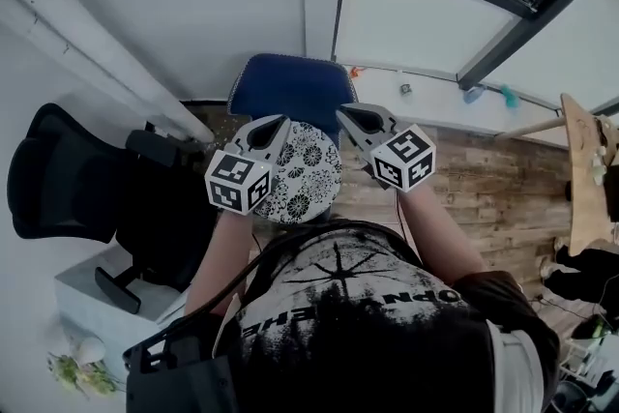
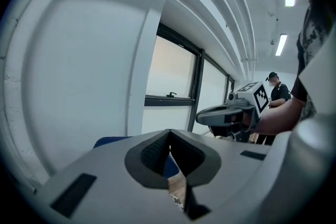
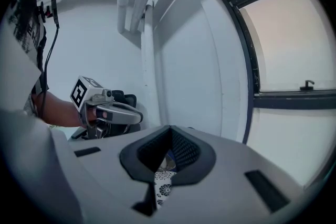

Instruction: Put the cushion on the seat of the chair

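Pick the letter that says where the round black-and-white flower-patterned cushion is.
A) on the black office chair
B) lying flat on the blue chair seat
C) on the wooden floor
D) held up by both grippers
D: the cushion hangs between the left gripper and the right gripper, each clamped on an edge, with the blue chair seat bare beyond it.

One patterned cushion, two chairs (a blue chair and a black office chair), two grippers, the left gripper and the right gripper, two people, the wearer and a far bystander
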Demonstrator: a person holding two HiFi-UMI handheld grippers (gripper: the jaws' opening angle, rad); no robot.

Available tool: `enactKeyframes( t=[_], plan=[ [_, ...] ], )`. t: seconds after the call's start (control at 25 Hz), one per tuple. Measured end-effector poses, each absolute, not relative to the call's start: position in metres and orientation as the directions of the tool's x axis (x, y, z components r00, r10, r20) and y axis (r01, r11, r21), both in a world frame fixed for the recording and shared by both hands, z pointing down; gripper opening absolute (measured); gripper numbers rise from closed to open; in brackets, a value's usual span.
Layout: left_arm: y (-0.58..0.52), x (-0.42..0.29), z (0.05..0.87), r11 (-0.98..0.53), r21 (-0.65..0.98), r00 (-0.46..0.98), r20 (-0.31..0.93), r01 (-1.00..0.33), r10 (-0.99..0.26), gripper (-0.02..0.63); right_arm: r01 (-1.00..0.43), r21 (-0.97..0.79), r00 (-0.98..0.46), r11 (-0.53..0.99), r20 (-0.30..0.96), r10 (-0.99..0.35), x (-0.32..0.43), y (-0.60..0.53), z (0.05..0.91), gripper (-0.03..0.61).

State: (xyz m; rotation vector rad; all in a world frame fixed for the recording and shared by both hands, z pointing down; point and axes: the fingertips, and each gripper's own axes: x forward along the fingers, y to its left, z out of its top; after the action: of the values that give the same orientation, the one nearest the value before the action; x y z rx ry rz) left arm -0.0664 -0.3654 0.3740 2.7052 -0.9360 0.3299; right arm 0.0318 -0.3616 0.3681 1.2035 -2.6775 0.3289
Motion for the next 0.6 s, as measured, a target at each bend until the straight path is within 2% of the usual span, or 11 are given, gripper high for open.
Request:
enactKeyframes(
  t=[0.6],
  plan=[
    [-0.364,-0.066,0.380,-0.762,0.133,0.756,0.318,-0.634,-0.573,0.015,-0.778,-0.109,-0.621,0.618,0.276,-0.733,0.046,-0.360,0.379,0.017]
  ],
)
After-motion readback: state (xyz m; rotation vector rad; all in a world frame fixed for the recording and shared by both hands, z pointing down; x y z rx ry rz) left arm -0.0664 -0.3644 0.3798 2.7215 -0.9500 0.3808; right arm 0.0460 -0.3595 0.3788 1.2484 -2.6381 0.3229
